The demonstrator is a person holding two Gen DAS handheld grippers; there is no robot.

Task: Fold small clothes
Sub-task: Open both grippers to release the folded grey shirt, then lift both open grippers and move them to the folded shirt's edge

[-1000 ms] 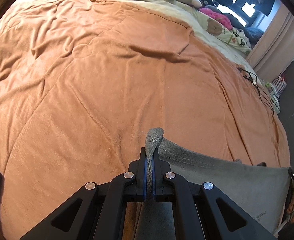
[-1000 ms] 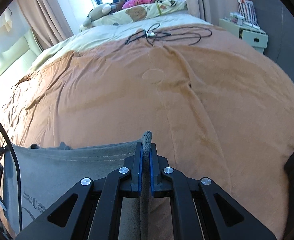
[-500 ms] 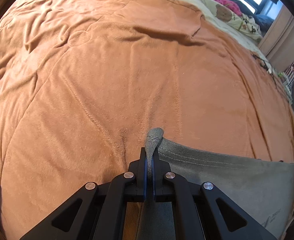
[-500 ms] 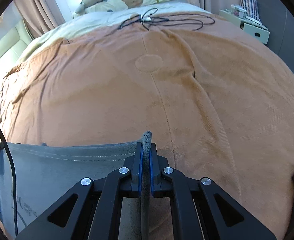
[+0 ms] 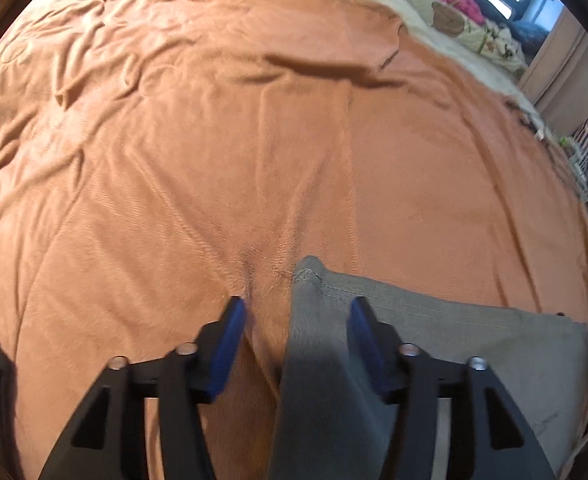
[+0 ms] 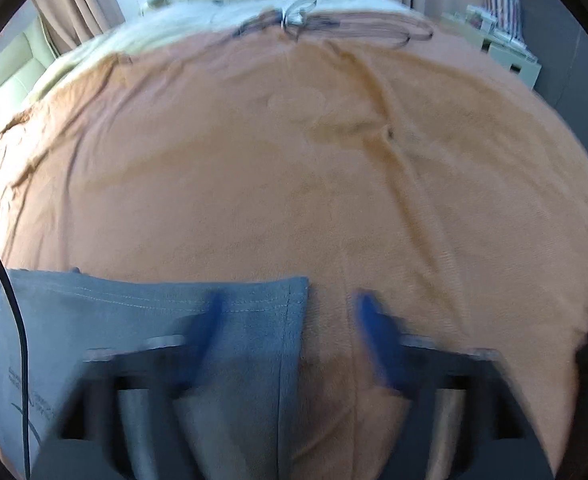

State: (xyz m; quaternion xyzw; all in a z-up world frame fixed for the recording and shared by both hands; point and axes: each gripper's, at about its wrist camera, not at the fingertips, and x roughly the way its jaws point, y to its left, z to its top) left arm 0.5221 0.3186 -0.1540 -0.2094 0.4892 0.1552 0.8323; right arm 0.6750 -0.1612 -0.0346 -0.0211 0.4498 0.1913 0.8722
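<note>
Both grippers' blue-padded fingers (image 5: 234, 332) (image 6: 374, 320) have just spread, releasing the grey knit garment (image 5: 434, 332) onto the plush orange blanket (image 5: 254, 140).

Motion blur smears the right gripper (image 6: 290, 312) and far cables (image 6: 334, 26).

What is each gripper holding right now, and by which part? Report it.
Nothing is held. The left gripper and right gripper have both just opened; the grey garment lies on the orange blanket, its near corners between the open jaws, unpressed.

Left tongs (image 5: 296, 312) and right tongs (image 6: 290, 312) just opened wide
</note>
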